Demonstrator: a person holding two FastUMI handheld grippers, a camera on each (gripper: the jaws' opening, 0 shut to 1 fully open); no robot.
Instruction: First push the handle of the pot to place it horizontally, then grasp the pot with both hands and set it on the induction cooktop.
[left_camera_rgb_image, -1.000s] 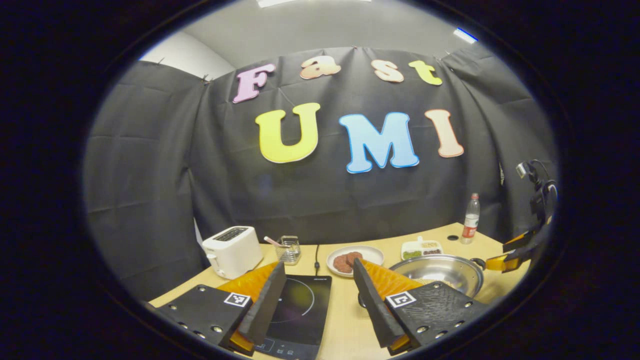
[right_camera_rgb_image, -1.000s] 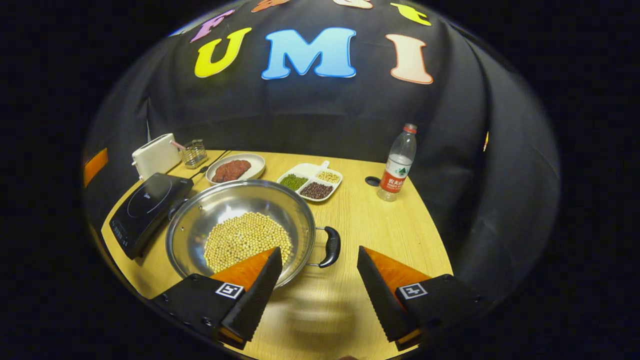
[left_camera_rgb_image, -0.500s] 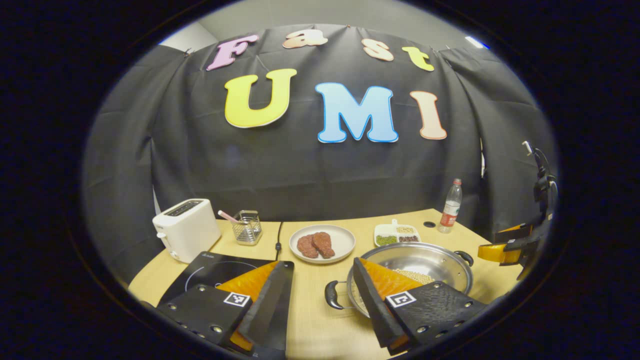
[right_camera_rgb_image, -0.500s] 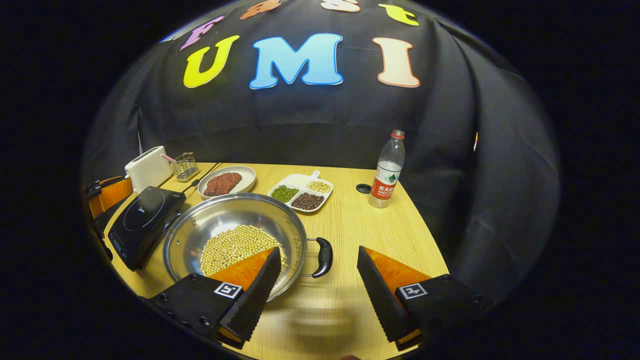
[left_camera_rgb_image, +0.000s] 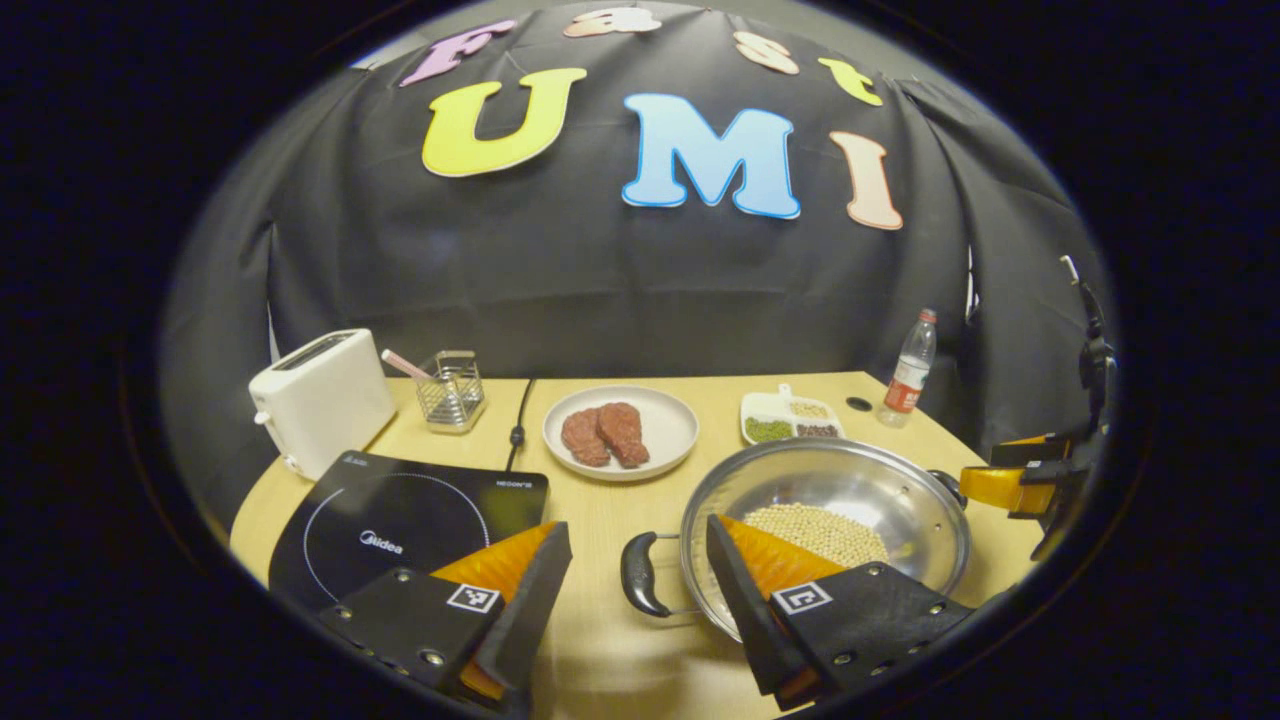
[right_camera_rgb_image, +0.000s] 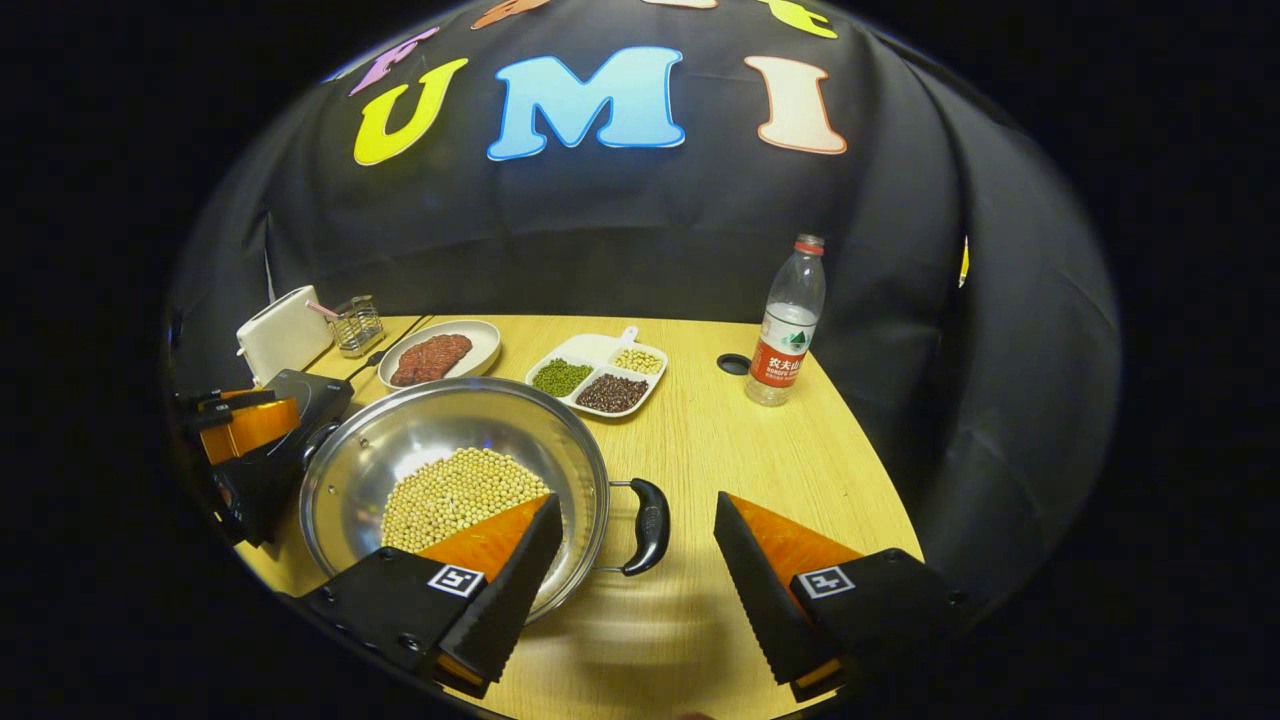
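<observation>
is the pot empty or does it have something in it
Not empty. The pot holds a layer of pale round beans covering its bottom; it sits upright on the table.
</observation>
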